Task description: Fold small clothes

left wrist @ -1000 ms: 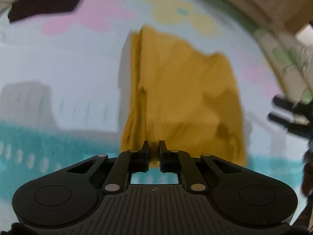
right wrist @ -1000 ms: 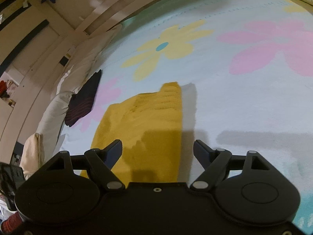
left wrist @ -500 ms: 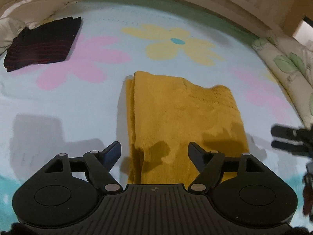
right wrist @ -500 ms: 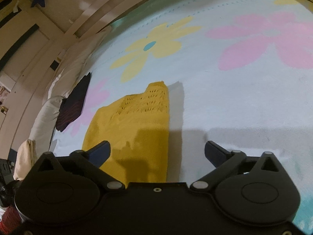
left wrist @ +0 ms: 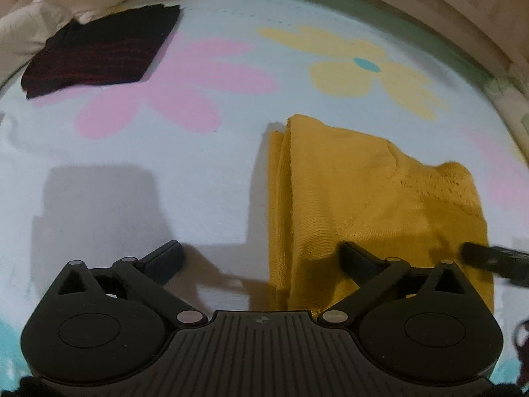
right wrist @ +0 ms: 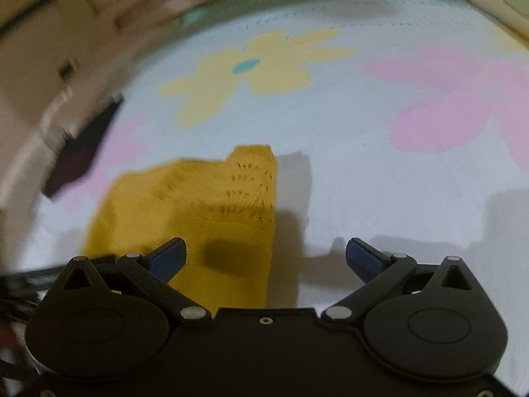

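A folded mustard-yellow knit garment [left wrist: 363,198] lies flat on the pale blue flowered bedspread [left wrist: 198,172]. In the left wrist view my left gripper [left wrist: 261,258] is open and empty at the garment's near left edge. The garment also shows in the right wrist view [right wrist: 205,198], where my right gripper [right wrist: 266,258] is open and empty above its near right edge. The right gripper's fingers [left wrist: 489,258] show at the right of the left wrist view.
A folded dark red-striped garment [left wrist: 99,49] lies at the far left near white pillows [left wrist: 39,23]; it also shows, blurred, in the right wrist view [right wrist: 82,145]. A wooden bed rail [left wrist: 429,0] runs along the far side. A leaf-print pillow [left wrist: 509,92] lies at the right.
My left gripper has let go of the yellow garment, opened wide and shifted left. The garment now lies flat and folded. My right gripper stays open and has swung left.
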`<move>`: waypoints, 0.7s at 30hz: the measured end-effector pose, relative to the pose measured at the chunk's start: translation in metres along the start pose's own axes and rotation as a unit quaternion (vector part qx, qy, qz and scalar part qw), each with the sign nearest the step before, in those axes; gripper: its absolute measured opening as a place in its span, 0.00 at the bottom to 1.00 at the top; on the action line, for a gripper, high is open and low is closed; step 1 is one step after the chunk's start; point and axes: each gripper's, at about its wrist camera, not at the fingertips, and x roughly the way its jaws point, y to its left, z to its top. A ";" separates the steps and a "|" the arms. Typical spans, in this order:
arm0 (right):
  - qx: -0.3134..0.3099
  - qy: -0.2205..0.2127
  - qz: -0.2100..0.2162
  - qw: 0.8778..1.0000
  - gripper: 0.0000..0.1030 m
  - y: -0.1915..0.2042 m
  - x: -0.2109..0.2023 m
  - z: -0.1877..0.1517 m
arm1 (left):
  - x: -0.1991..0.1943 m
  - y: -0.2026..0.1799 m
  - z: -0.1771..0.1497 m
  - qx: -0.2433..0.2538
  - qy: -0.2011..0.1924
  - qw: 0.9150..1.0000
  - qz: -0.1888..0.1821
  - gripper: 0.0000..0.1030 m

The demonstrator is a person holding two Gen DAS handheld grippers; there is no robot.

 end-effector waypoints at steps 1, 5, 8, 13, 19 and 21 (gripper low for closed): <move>-0.019 0.008 -0.011 1.000 1.00 0.005 0.008 -0.001 | -0.001 0.000 -0.001 0.001 0.001 1.000 0.000 1.00; -0.058 -0.009 -0.012 0.998 1.00 0.010 0.011 -0.003 | -0.007 0.009 0.002 -0.018 0.008 0.999 -0.025 0.99; -0.040 -0.010 0.017 0.999 1.00 -0.001 0.002 -0.001 | -0.017 0.025 0.006 -0.057 0.014 0.996 -0.068 0.99; 0.022 -0.013 0.100 0.995 1.00 -0.028 -0.012 -0.008 | -0.033 0.041 -0.006 -0.075 0.029 0.992 -0.100 0.99; 0.041 -0.014 0.161 0.986 1.00 -0.042 -0.020 -0.016 | -0.032 0.041 -0.028 -0.074 0.065 0.987 -0.126 0.99; 0.045 -0.014 0.178 0.983 1.00 -0.044 -0.020 -0.017 | -0.031 0.034 -0.028 -0.060 0.070 0.986 -0.135 0.99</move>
